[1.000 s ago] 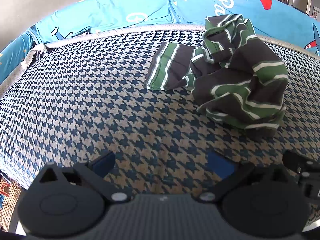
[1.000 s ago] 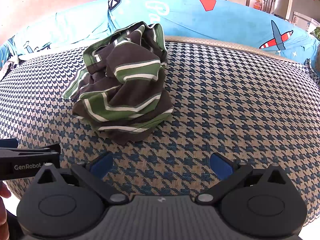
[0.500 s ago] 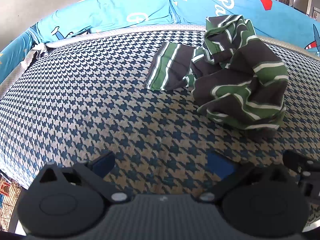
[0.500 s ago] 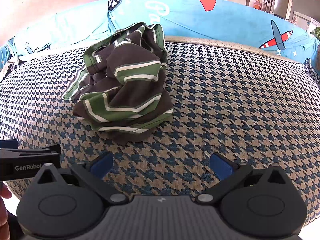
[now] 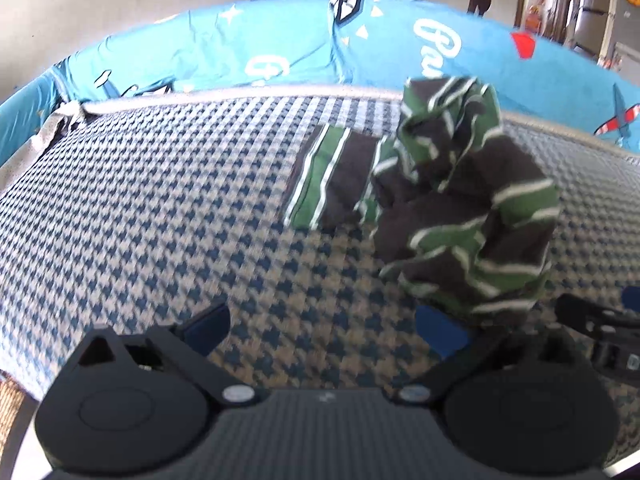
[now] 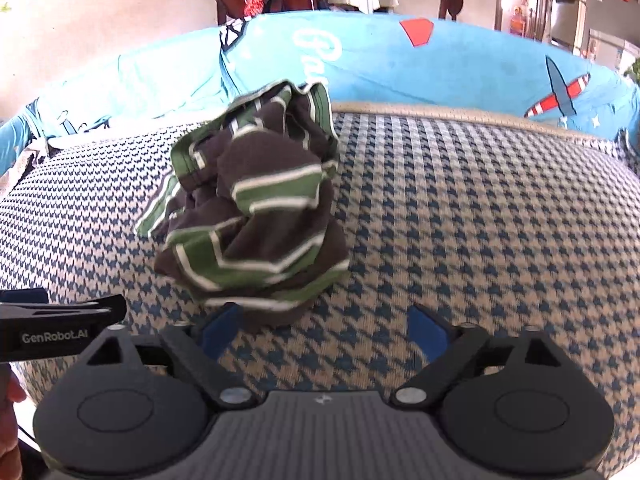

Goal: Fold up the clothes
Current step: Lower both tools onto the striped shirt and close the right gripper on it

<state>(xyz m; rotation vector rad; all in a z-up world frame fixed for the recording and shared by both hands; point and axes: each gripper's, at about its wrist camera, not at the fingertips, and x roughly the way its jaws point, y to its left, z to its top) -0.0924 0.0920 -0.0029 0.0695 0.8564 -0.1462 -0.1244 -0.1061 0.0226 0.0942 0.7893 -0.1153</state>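
A crumpled garment with dark brown, green and white stripes [image 5: 460, 216] lies in a heap on the houndstooth cushion [image 5: 160, 220]; one flat part sticks out to its left. It also shows in the right wrist view [image 6: 256, 220]. My left gripper [image 5: 322, 330] is open and empty, just in front and left of the heap; its right pad [image 5: 438, 334] is close to the cloth's near edge. My right gripper [image 6: 320, 330] is open and empty, its left pad [image 6: 218, 330] almost at the heap's near edge.
A light blue patterned cover [image 6: 400, 64] drapes the backrest behind the cushion [image 6: 480, 220]. The left gripper's body [image 6: 56, 326] shows at the left in the right wrist view, the right gripper's body [image 5: 600, 328] at the right in the left wrist view. Chairs stand behind.
Both grippers have moved forward toward the garment, which now looks larger and closer. The views tilted up a little. Both stay open.
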